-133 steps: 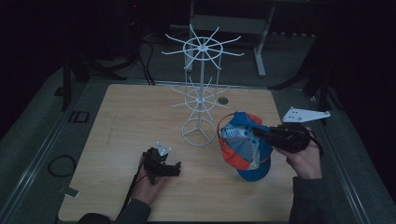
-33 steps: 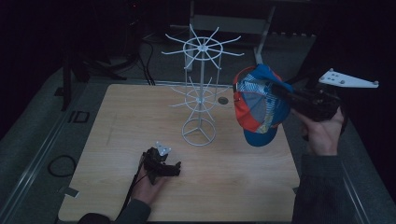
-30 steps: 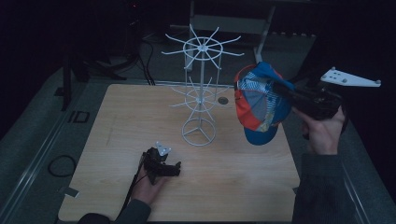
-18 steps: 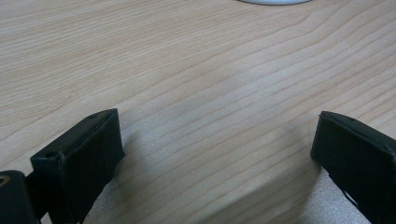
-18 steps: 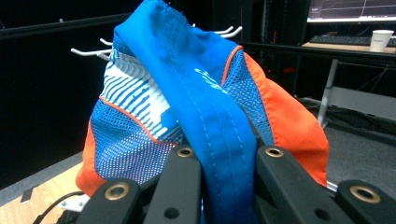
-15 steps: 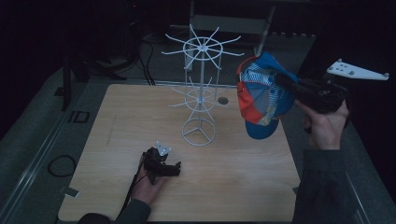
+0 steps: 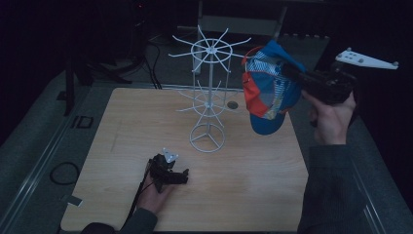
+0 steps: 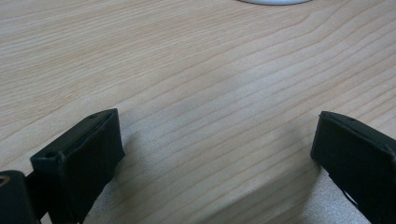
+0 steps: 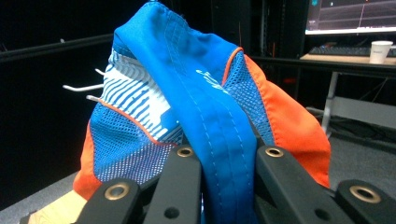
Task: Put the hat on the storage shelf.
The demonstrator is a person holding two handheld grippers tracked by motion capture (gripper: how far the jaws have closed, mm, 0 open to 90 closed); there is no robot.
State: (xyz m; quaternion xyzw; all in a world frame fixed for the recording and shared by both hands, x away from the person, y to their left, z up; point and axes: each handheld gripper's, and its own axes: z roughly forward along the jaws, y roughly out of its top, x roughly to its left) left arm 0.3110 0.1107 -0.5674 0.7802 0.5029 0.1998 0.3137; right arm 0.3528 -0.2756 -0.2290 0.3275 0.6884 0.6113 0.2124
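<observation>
Right gripper [image 7: 297,74] clamps a blue, orange and white mesh cap [image 7: 267,92] beside a white wire rack [image 7: 208,92]. Left gripper [image 7: 181,176] rests on the wooden table [image 7: 122,126], jaws spread

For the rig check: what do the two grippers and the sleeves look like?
Both grippers are black. The left gripper carries a small grey plate and trails a dark cable; its jaws are blocky. The right gripper has a long grey three-cornered plate and brass-ringed holes. Sleeves are dark.

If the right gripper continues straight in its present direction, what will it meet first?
Probably the upper wire spokes of the white rack: the right gripper, shut on the cap, points toward them, though depth is unclear.
</observation>
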